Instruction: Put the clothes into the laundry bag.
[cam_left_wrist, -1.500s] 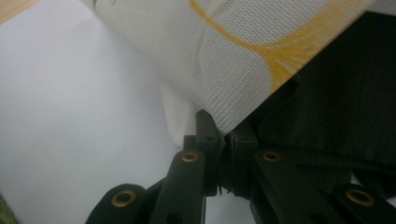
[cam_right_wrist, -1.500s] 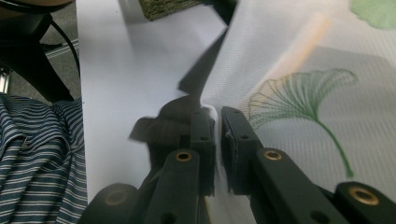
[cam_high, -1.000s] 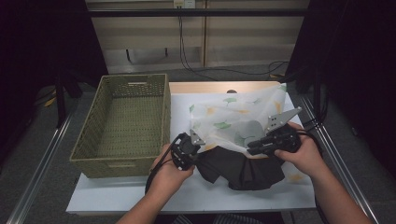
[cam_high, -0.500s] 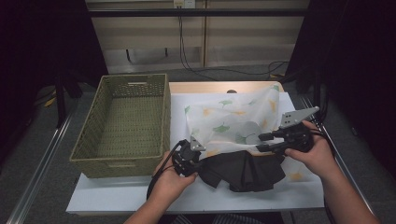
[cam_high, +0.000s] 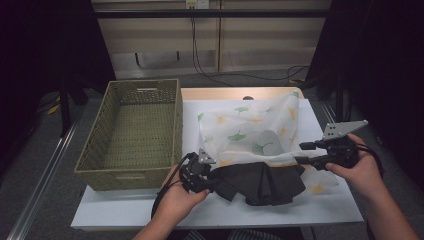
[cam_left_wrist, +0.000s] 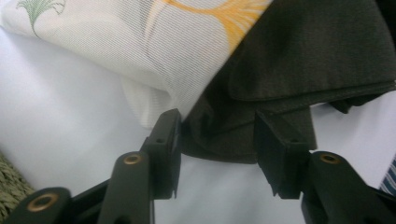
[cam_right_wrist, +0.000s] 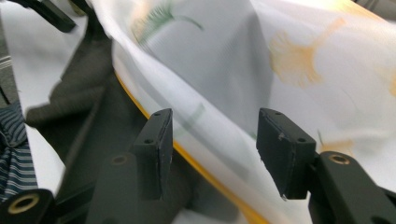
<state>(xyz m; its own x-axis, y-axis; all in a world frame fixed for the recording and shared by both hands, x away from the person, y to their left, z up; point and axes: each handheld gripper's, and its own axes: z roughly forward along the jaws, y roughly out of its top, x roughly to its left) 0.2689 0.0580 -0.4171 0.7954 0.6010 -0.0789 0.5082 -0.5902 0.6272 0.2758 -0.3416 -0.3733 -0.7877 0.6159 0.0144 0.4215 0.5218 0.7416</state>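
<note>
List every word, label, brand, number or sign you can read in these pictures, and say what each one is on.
No readable text anywhere.
White cloth: a leaf print in green and orange, no lettering.
Dark cloth: plain.
Woven basket: a pale patch on its far wall, too small to read.
Wall outlet at the top of the high view: too small to read.
Left gripper and right gripper: no markings on the fingers.

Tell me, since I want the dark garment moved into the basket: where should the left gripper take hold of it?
Take the dark garment at its folded left corner, coming level from the left. That bunched edge already lies between the left gripper's open jaws, thick enough to pinch, and clear of the leaf-print cloth draped over its far side.
</note>
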